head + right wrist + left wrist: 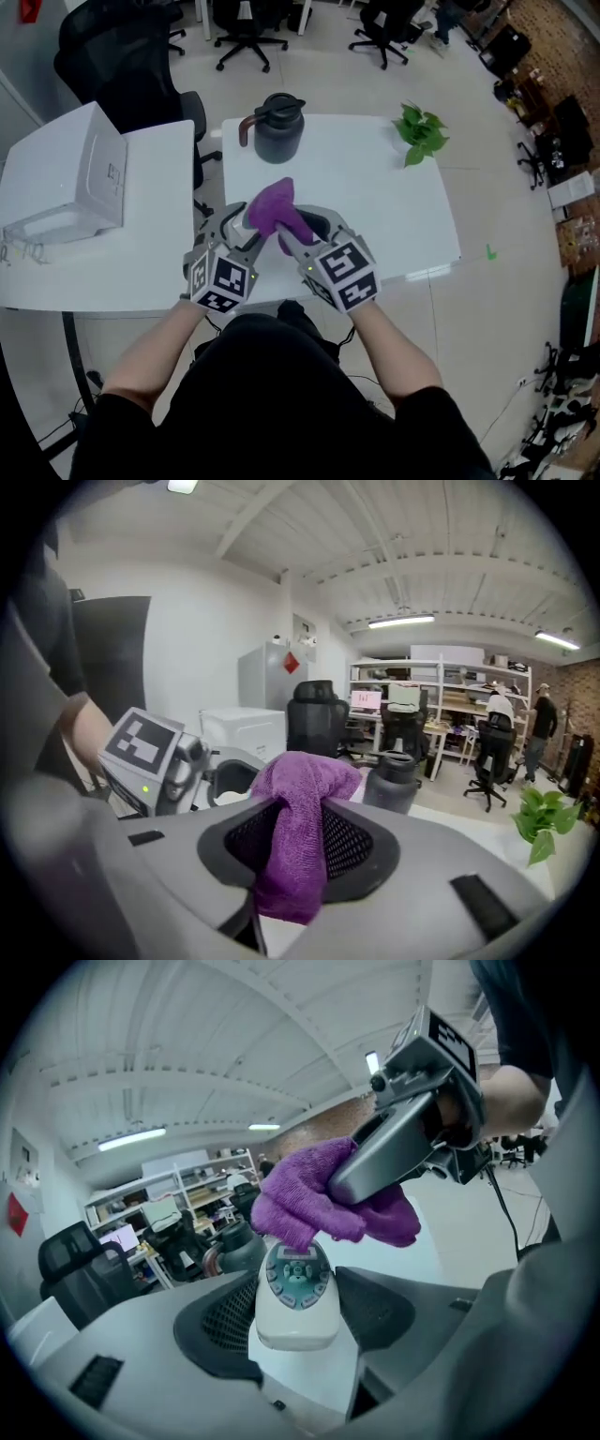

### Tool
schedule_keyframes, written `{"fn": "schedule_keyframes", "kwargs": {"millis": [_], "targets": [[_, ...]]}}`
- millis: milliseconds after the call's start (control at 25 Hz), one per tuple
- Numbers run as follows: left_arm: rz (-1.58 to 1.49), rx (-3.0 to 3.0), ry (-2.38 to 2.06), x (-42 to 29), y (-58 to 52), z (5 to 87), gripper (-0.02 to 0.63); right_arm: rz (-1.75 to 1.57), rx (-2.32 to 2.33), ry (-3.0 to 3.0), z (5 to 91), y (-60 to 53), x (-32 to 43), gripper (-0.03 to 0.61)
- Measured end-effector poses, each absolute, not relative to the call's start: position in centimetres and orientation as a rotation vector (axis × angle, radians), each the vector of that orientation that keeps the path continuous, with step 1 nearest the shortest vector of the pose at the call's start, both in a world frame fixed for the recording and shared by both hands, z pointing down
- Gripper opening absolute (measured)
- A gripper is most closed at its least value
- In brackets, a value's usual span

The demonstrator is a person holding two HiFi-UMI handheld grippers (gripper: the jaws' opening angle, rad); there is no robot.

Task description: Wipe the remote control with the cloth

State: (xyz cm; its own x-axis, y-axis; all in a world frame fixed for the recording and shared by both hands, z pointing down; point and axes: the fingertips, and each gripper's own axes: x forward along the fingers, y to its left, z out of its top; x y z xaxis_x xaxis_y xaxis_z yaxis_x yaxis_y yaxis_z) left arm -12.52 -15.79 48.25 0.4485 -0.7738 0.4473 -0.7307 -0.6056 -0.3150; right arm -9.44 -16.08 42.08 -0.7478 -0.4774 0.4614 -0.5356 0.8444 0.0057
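Observation:
My left gripper (298, 1309) is shut on a white remote control (296, 1288) with a round teal keypad, gripped by its near end and pointing away from me. A purple cloth (295, 841) hangs bunched between the pads of my right gripper (298, 844), which is shut on it. In the left gripper view the cloth (319, 1202) rests on the remote's far end, with the right gripper's grey finger above it. The head view shows both grippers close together above the white table (375, 216), the cloth (274, 208) between them; the remote is hidden there.
A dark jug (277, 127) stands at the table's far edge and a green plant (419, 131) at its far right corner. A white box (70, 173) sits on the neighbouring table to the left. Black office chairs (122, 66) stand behind.

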Motion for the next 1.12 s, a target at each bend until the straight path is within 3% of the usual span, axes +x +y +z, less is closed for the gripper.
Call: {"fn": "schedule_keyframes", "kwargs": {"millis": [240,720,1120], "targets": [[-0.843,-2.555,1.202,-10.9,-11.1,47.4,0.25,0.183,0.606,-2.496,43.8,-10.0,-12.8,0.129],[-0.776,-2.568,1.174,-7.7,-8.6,46.3,0.25,0.223,0.823,-2.407,43.1,-13.0,-4.1,0.127],[-0.769,-2.549,1.16,-5.1,-9.1,45.7,0.25,0.176,0.581,-2.456,42.4,-8.0,-7.4,0.127]]}}
